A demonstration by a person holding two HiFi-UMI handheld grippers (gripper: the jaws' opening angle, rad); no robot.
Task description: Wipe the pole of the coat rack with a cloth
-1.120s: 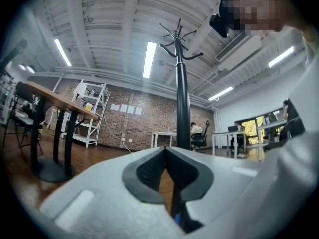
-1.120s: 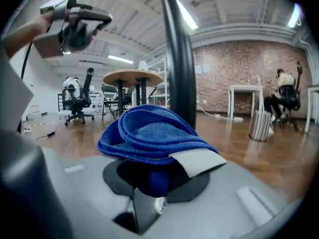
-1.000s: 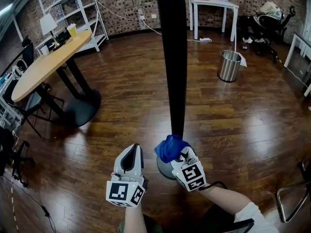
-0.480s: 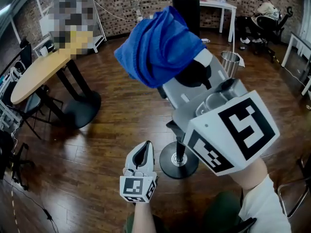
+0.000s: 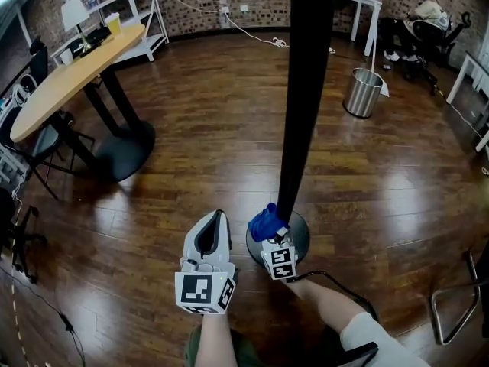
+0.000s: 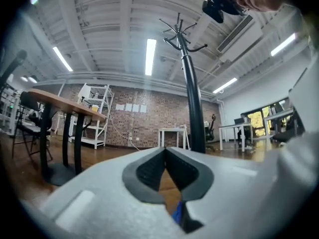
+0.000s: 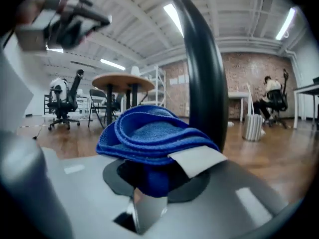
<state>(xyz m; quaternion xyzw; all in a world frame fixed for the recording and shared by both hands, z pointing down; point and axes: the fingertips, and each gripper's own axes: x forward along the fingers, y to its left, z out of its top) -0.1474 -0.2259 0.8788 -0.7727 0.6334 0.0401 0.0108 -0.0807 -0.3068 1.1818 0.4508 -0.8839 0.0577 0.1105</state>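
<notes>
While cloth (image 5: 264,221) is being clamped by right gripper (image 5: 270,233) at upright pole's (image 5: 306,90) foot, left gripper (image 5: 209,234) is being held closed, empty, farther off.

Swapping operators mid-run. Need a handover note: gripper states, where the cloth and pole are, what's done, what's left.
Left gripper: shut and empty, held low beside the right one, clear of the pole.
Right gripper: shut on the blue cloth, down at the foot of the pole, just above the round base.
Done: the cloth is gripped and sits at the pole's lower end. Contact with the pole cannot be confirmed.
Left: nothing shows how much has been wiped. The likely next move is to press the cloth on and run it up the pole, working round all sides.
</notes>
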